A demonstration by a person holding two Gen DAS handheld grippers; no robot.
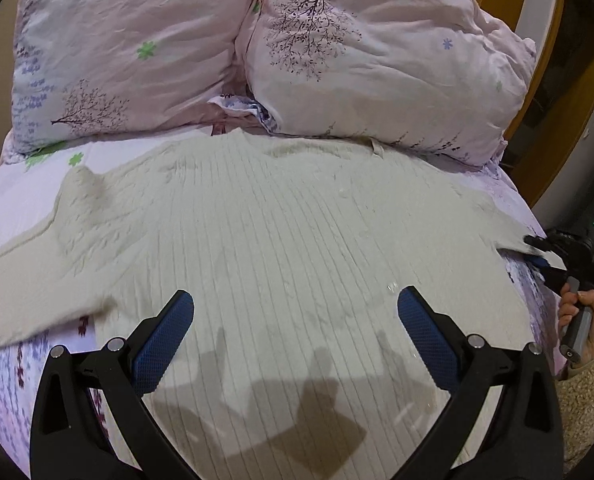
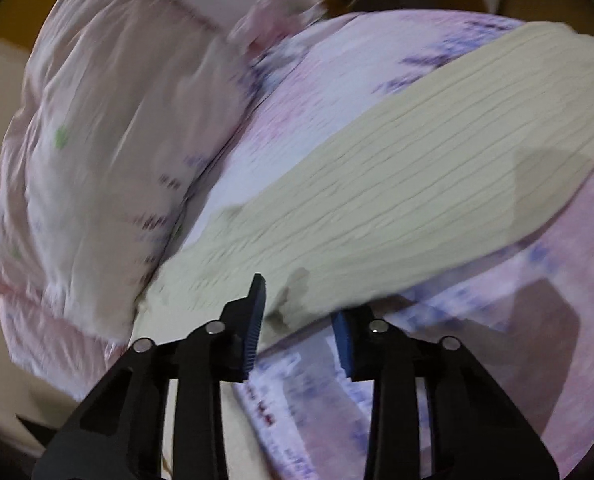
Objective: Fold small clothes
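A cream ribbed sweater point(image 1: 281, 216) lies spread flat on the bed, neckline toward the pillows and sleeves out to both sides. My left gripper point(image 1: 295, 300) hovers over its lower body, wide open, with nothing between its blue pads. My right gripper point(image 1: 539, 250) is at the end of the right-hand sleeve, held by a hand in a fleece cuff. In the blurred right wrist view the right gripper point(image 2: 299, 298) has its jaws partly apart, and the sleeve edge point(image 2: 293, 300) sits between them. A gap still shows beside the pads, so no clear pinch.
Two pink floral pillows point(image 1: 377, 60) lean against the headboard just behind the sweater's neckline. The floral bedsheet point(image 1: 13, 208) shows around the sweater. The bed's right edge drops off near the right hand, with a wooden frame point(image 1: 569, 120) beyond.
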